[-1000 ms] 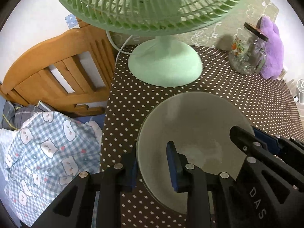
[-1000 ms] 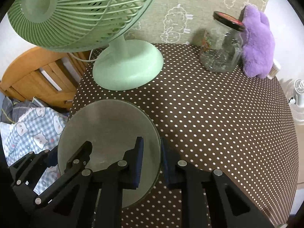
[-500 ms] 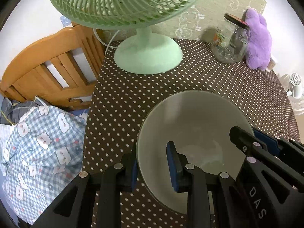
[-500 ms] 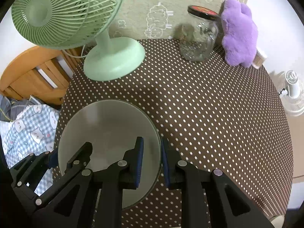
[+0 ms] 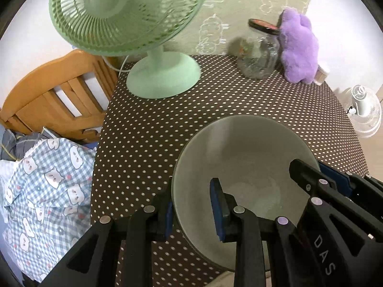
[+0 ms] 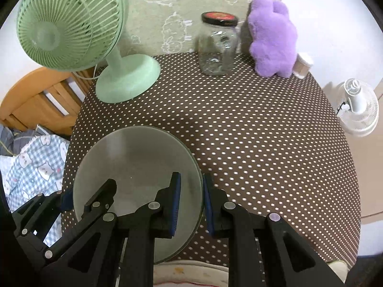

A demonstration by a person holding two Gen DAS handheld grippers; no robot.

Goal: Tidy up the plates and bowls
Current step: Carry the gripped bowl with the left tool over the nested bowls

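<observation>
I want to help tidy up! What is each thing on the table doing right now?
Bowl: empty, upright, held by its rim on two sides.
Left hand-held gripper: shut on bowl rim.
Right hand-held gripper: shut on bowl rim.
Jar: upright, lid on.
Fan: standing; running or not, cannot tell.
Plush: upright by the wall.

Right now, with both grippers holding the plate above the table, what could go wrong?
1. The left gripper and right gripper each pinch only the thin rim of the smooth plate, so it might slip or tilt.
2. If the two hands move unevenly, the plate could twist out of one grip.
3. The fan and glass jar stand ahead and could be hit.
</observation>
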